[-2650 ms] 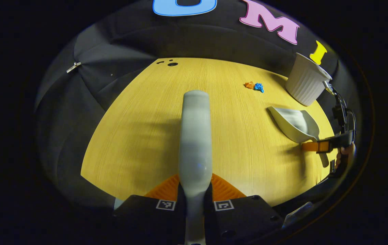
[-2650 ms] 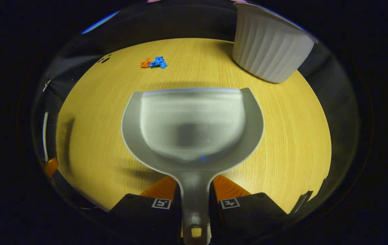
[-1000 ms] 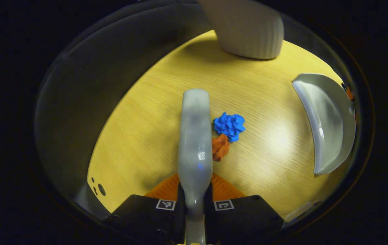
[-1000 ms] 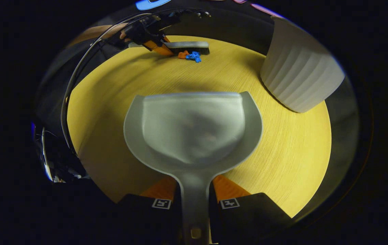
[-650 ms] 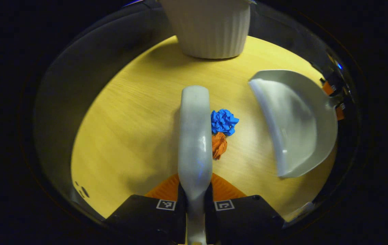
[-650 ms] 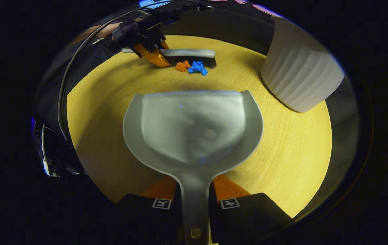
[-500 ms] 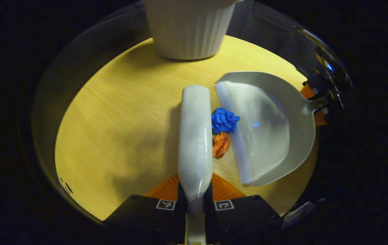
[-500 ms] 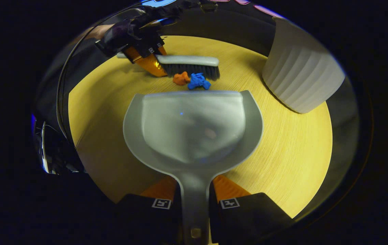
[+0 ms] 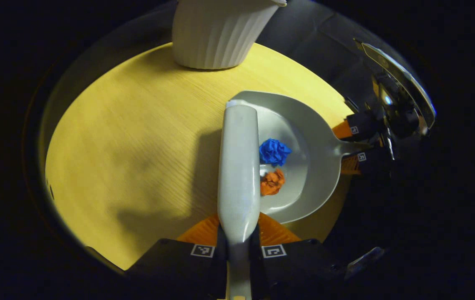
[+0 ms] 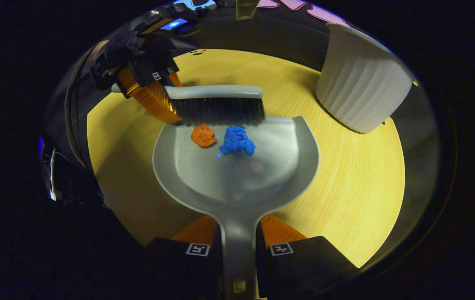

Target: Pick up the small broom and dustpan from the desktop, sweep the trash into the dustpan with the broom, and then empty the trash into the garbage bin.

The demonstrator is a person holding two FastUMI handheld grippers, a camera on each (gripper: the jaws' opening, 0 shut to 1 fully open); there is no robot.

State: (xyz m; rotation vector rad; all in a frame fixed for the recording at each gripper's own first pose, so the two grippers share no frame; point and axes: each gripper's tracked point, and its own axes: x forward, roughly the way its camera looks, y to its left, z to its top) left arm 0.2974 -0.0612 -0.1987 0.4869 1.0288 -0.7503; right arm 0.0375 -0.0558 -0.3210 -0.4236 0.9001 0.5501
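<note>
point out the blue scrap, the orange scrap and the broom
blue scrap [image 10: 237,141], right gripper view, middle of the crumple
orange scrap [image 10: 203,135], right gripper view, middle of the wad
broom [image 10: 220,110], right gripper view, dark bristles

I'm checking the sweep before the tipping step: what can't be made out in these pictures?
- Inside of the white ribbed garbage bin: both views look at its outer wall.
- Dark bristle tips of the grey small broom: left gripper view, hidden under its back.
- Front lip of the grey plastic dustpan: right gripper view, behind the bristles.
</note>
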